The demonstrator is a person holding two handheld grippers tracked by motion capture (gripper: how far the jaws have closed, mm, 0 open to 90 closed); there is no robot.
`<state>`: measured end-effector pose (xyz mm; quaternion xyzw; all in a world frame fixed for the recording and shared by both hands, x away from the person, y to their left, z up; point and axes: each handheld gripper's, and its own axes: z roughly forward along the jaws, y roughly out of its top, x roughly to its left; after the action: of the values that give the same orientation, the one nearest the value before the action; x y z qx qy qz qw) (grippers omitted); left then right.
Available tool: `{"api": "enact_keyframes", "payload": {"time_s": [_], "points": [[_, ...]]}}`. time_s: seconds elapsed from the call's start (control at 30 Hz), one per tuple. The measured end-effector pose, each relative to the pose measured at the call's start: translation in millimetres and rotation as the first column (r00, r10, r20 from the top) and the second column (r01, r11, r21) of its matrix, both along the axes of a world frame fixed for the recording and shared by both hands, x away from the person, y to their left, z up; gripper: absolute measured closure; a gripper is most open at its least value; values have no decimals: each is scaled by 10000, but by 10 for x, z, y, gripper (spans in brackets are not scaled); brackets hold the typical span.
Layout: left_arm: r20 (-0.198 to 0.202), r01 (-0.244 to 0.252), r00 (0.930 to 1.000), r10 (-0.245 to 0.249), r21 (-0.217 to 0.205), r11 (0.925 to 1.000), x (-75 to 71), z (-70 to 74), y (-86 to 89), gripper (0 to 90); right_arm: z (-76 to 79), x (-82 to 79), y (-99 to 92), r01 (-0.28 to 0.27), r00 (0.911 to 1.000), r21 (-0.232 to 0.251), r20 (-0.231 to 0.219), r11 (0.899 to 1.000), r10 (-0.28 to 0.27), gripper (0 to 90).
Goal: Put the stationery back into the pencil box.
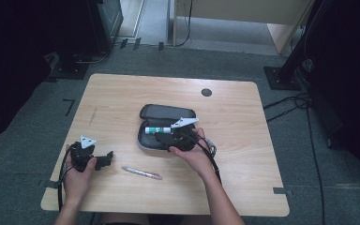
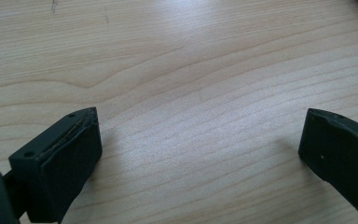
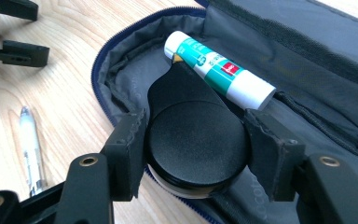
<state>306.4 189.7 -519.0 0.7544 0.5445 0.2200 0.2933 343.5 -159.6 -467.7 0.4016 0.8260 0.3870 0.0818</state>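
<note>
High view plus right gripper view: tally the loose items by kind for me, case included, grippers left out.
Open pencil case: 1
Glue stick lying in the case: 1
Round black disc-shaped item clamped in the right gripper: 1
Pen on the table: 1
Total: 4

Black round case (image 3: 198, 144) with a pale cream underside. White glue stick (image 3: 219, 70) banded teal, small red patch. Grey-lined pouch (image 3: 307, 60), navy zipper edge. Clear silvery pen (image 3: 31, 149). Light wood-grain table (image 1: 122, 93). Black grippers.
</note>
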Motion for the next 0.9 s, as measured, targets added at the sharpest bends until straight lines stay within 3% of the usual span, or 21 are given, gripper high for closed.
{"api": "enact_keyframes", "payload": {"time_s": [0.2,0.33,0.47,0.7,0.9], "points": [[-1,2,10000,-2,3,10000,0,0,0,0,-61,99,-9,441,9981,-111,-415,9990,-445,413],[0,3,10000,-3,2,10000,0,0,0,0,-82,128,-33,753,9963,-280,-392,9968,-764,412],[1,1,10000,-1,0,10000,0,0,0,0,-84,124,-79,1207,9925,-718,-90,9901,-1216,422],[-4,6,10000,-6,0,10000,0,0,0,0,-36,89,-158,1697,9853,-486,262,9843,-1686,432],[5,-3,10000,3,-7,10000,0,-1,-1,0,94,-137,-186,1213,9881,100,935,9926,-1217,528]]}}
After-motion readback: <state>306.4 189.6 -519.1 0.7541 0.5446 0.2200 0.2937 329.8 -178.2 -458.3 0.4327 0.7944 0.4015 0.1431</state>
